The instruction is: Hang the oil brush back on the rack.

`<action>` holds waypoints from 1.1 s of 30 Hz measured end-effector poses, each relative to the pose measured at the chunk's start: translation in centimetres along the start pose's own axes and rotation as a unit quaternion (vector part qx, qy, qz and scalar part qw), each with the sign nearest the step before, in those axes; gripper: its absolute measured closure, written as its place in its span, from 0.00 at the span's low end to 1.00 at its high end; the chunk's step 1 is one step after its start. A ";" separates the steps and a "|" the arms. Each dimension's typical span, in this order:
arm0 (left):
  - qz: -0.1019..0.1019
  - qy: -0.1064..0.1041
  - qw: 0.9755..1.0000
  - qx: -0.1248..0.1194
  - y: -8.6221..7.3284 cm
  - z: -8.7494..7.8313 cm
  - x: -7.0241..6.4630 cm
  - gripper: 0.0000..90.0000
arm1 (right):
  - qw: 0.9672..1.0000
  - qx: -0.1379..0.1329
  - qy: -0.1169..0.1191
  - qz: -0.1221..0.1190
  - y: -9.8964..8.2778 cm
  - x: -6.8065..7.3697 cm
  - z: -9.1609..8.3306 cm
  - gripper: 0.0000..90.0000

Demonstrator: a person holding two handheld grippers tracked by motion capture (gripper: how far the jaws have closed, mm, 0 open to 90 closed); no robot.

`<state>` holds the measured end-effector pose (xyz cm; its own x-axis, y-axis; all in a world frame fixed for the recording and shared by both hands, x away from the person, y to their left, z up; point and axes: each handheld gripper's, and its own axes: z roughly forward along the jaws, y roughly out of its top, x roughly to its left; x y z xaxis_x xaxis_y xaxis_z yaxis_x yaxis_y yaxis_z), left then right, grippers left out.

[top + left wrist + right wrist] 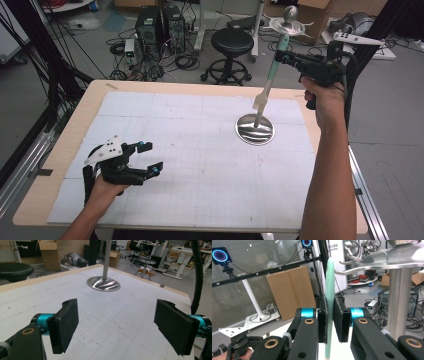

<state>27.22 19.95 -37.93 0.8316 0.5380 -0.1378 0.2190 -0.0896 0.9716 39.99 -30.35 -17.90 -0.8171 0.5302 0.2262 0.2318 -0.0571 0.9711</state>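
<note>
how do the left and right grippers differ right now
The left gripper has its jaws wide apart with nothing between them; the right gripper has its jaws shut on a pale green spatula. The left one sits low over the table near its front left; the right one is held high beside the metal stand. Both are black with blue fittings, each held in a hand.

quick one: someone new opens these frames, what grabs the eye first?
The right gripper, raised over the table's far right, is shut on a pale green spatula hanging blade-down beside a steel stand with a round base. The left gripper rests open at the near left, holding nothing.
</note>
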 end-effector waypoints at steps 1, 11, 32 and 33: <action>0.002 0.000 1.000 0.000 0.1 -0.1 0.1 0.23 | 1.000 0.000 0.001 0.003 0.0 -0.1 0.0 0.91; 0.004 0.005 1.000 0.000 0.4 -0.5 0.1 0.23 | 1.000 0.002 -0.007 0.013 -0.3 -0.9 0.3 0.91; -0.008 0.035 0.999 -0.028 -0.5 -1.0 1.7 0.20 | 0.983 -0.001 -0.181 -0.021 -9.2 3.7 -6.4 0.21; -0.009 0.036 0.999 -0.033 -0.7 -1.1 1.7 0.20 | 0.981 0.006 -0.190 -0.024 -10.2 4.3 -6.7 0.20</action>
<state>27.94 21.82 -38.63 0.7886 0.5977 -0.1443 0.1982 -0.0249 0.9799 30.62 -33.13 -26.31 -0.5718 0.8094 0.1340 0.2057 -0.0167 0.9785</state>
